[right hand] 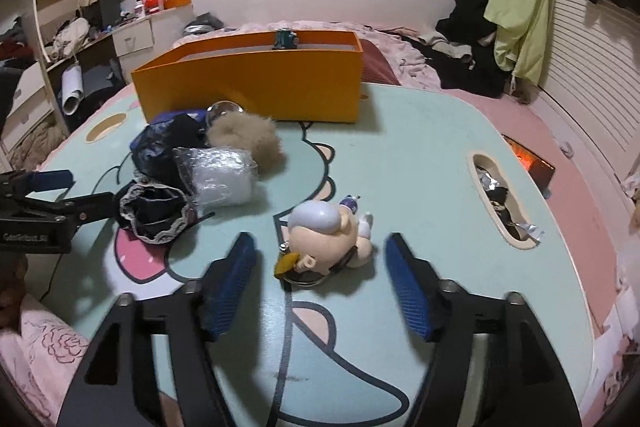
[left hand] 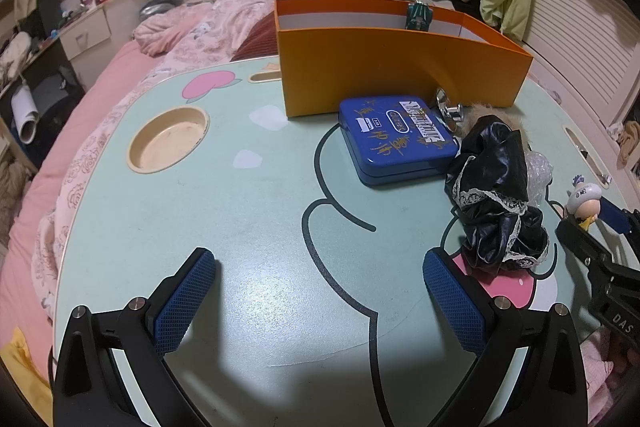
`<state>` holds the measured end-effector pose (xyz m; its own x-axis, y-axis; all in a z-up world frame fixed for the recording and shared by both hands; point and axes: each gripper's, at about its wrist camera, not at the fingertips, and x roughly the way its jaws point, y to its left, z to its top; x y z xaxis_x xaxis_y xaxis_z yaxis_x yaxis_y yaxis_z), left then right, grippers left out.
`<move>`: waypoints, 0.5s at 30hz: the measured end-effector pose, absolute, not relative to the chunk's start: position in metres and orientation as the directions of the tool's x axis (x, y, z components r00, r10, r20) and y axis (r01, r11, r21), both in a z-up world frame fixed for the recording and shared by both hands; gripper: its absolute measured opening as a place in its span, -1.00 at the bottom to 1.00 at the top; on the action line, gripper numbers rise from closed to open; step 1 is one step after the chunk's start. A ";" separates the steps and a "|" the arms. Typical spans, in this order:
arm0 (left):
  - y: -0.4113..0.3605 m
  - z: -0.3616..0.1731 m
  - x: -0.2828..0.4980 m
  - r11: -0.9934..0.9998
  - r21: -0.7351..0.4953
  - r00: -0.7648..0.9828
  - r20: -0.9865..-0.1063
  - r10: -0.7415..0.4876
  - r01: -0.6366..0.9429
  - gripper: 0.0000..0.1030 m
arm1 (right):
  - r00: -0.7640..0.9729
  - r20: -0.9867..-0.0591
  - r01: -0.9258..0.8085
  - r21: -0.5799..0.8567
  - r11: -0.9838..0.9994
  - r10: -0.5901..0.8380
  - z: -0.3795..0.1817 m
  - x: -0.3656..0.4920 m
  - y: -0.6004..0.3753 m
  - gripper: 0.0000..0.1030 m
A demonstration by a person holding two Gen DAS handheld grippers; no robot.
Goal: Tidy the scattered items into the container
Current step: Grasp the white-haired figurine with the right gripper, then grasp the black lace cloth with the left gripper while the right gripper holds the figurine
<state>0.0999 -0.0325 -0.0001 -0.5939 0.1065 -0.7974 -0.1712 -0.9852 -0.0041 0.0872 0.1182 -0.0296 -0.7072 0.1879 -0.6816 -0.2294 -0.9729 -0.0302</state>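
We see a smooth round-headed figurine (right hand: 326, 239) lying between our right gripper (right hand: 320, 287)'s wide jaws, left gripper (left hand: 320, 307) wide over glossy desk (left hand: 256, 227).

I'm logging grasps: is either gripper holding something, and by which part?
Nothing is held. The left gripper is open over bare table; the right gripper is open around the doll figure, pads apart from it.

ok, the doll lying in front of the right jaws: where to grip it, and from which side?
Probably the head: on the doll it is the widest, roundest part, and it lies nearest the right gripper. The doll lies on its side on the table. Come from above and from the near side, open jaws straddling the head left and right. The small body and keyring look harder to pinch.
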 end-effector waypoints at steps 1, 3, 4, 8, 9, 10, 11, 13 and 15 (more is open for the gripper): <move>-0.033 0.000 0.100 -0.985 -0.005 -0.594 -0.797 0.107 -0.171 1.00 | -0.706 -0.684 -0.230 -0.027 -0.973 0.186 -0.030 0.087 0.119 0.50; -0.033 0.000 0.100 -0.985 -0.005 -0.594 -0.797 0.107 -0.171 1.00 | -0.706 -0.683 -0.229 -0.027 -0.973 0.185 -0.030 0.087 0.119 0.50; -0.033 0.000 0.100 -0.985 -0.005 -0.594 -0.797 0.107 -0.171 1.00 | -0.706 -0.683 -0.229 -0.027 -0.973 0.185 -0.030 0.087 0.119 0.50; -0.033 0.000 0.100 -0.985 -0.005 -0.594 -0.797 0.107 -0.171 1.00 | -0.737 -0.665 -0.130 -0.037 -0.991 0.122 -0.029 0.090 0.120 -0.03; -0.033 0.000 0.100 -0.985 -0.006 -0.594 -0.797 0.108 -0.171 1.00 | -0.744 -0.658 -0.134 -0.028 -0.991 0.120 -0.029 0.092 0.121 -0.11; -0.033 0.000 0.100 -0.985 -0.006 -0.594 -0.797 0.107 -0.171 1.00 | -0.750 -0.652 -0.135 -0.013 -0.991 0.111 -0.028 0.093 0.123 -0.16; -0.033 0.000 0.100 -0.985 -0.005 -0.595 -0.797 0.107 -0.170 1.00 | -0.755 -0.649 -0.134 0.007 -0.991 0.097 -0.028 0.094 0.125 -0.16; -0.034 0.001 0.101 -0.986 -0.015 -0.598 -0.794 0.113 -0.168 1.00 | -0.761 -0.643 -0.136 0.030 -0.990 0.085 -0.027 0.095 0.129 -0.17; -0.034 0.003 0.101 -0.988 -0.013 -0.599 -0.794 0.105 -0.155 1.00 | -0.764 -0.640 -0.141 0.044 -0.989 0.081 -0.027 0.096 0.132 -0.17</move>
<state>0.1011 -0.0345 0.0028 -0.5991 0.1047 -0.7938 -0.1551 -0.9878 -0.0132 0.0962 0.1319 -0.0268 -0.7642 0.0806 -0.6399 -0.1414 -0.9890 0.0443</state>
